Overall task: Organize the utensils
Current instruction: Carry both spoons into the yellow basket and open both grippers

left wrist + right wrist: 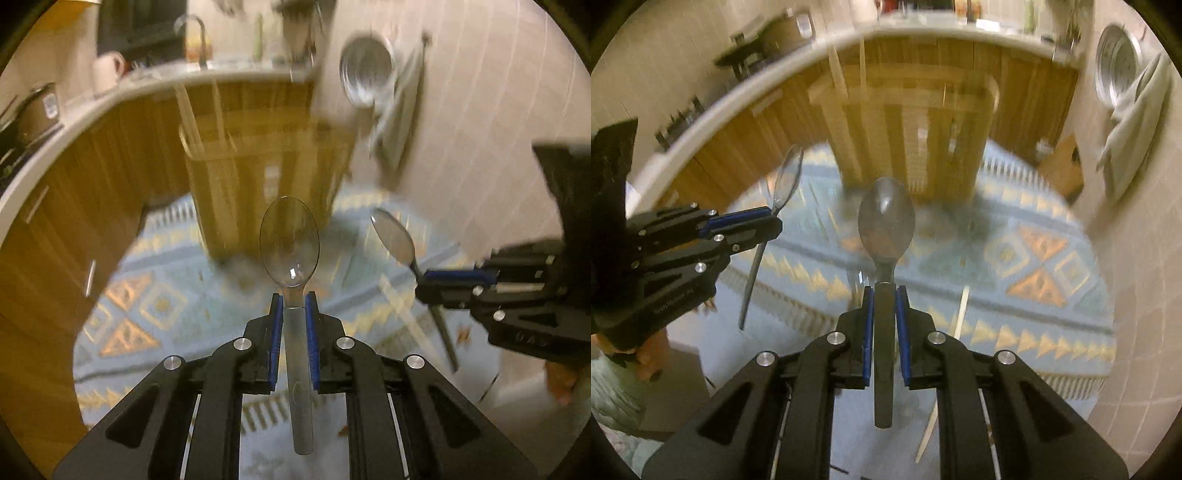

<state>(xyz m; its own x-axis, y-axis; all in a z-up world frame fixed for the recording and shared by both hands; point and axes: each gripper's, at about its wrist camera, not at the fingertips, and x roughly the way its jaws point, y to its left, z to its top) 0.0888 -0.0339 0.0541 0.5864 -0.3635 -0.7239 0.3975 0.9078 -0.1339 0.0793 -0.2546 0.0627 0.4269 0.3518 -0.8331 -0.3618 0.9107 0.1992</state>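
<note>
In the left wrist view our left gripper (294, 299) stands in the lower middle of the frame, and its blue pads pinch the handle of a clear plastic spoon (290, 242); the bowl of this spoon rises just above the fingertips, and the end of the handle comes out low between the two arms. At the right edge of the same frame we see our right gripper (424, 282) from the side, closed on the dark handle of a grey spoon (393, 236), whose bowl tilts to the upper left. The two spoons are apart, with free space between them. In the right wrist view the right gripper (885, 290) is in the lower middle and the grey spoon (886, 221) stands upright above its tips, while the left gripper (772, 218) enters from the left edge with the clear spoon (786, 177) tilted to the upper right. Behind both spoons, in the upper middle, stands a wooden piece of furniture (908, 129), blurred, so we cannot tell its exact form. Under the grippers lies a blue patterned rug (1034, 258); its far edge meets the curved line of the wooden cabinets (738, 155), and its right edge meets a pale tiled floor (1137, 295). A thin pale stick (942, 387) lies low, just right of the right gripper.
</note>
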